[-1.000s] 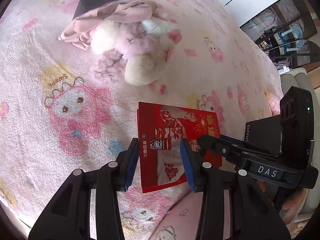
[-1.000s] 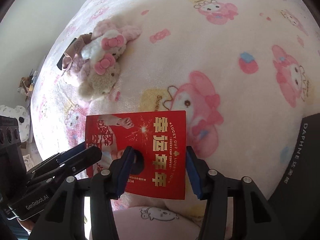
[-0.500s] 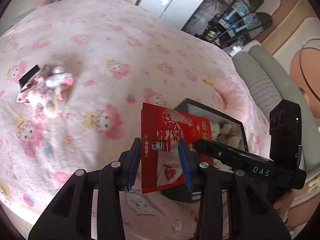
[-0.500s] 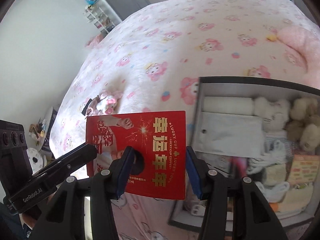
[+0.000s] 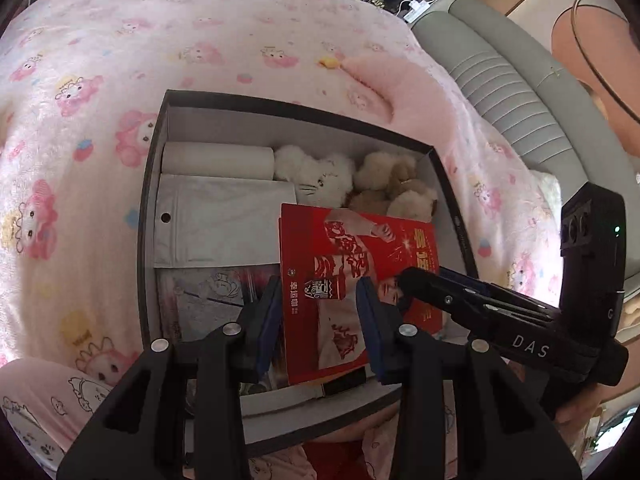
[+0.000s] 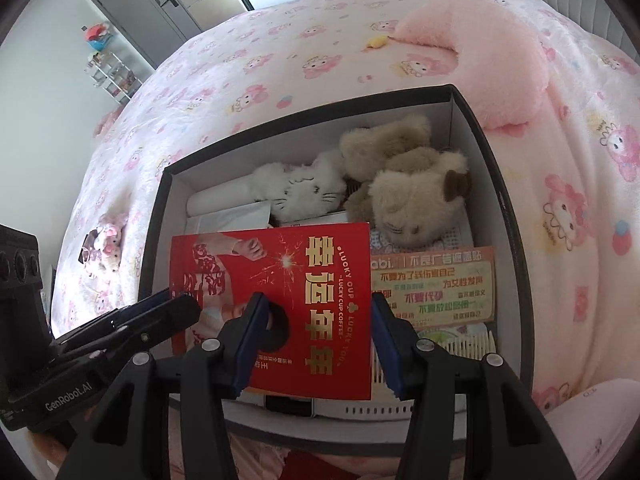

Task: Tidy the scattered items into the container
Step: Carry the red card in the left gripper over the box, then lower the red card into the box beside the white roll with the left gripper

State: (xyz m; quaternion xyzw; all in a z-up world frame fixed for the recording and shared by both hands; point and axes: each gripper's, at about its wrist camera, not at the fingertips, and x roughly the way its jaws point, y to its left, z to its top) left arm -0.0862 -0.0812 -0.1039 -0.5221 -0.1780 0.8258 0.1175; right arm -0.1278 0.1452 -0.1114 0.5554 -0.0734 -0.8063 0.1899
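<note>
A red printed card [image 5: 352, 280] [image 6: 296, 304] hangs over the open dark box [image 5: 152, 184] [image 6: 504, 200], held at two edges. My left gripper [image 5: 318, 320] is shut on one edge and my right gripper [image 6: 316, 344] on the other. The box holds a white plush [image 6: 300, 192], a beige plush [image 6: 404, 188], a white roll [image 5: 216, 158], a white pouch [image 5: 216, 224], a sticker sheet [image 6: 436, 284] and a comb [image 6: 460, 344]. A small pink plush pile [image 6: 104, 248] lies far left on the bed.
The box stands on a bed with a pink cartoon blanket [image 5: 80, 92]. A pink fluffy pillow [image 6: 480, 56] lies behind the box. A grey padded headboard [image 5: 512, 92] stands on the right. Doors and a shelf [image 6: 112, 76] stand far back.
Both grippers have carried the red card from the bed near the pink plush pile to above the box. The box now fills both views.
</note>
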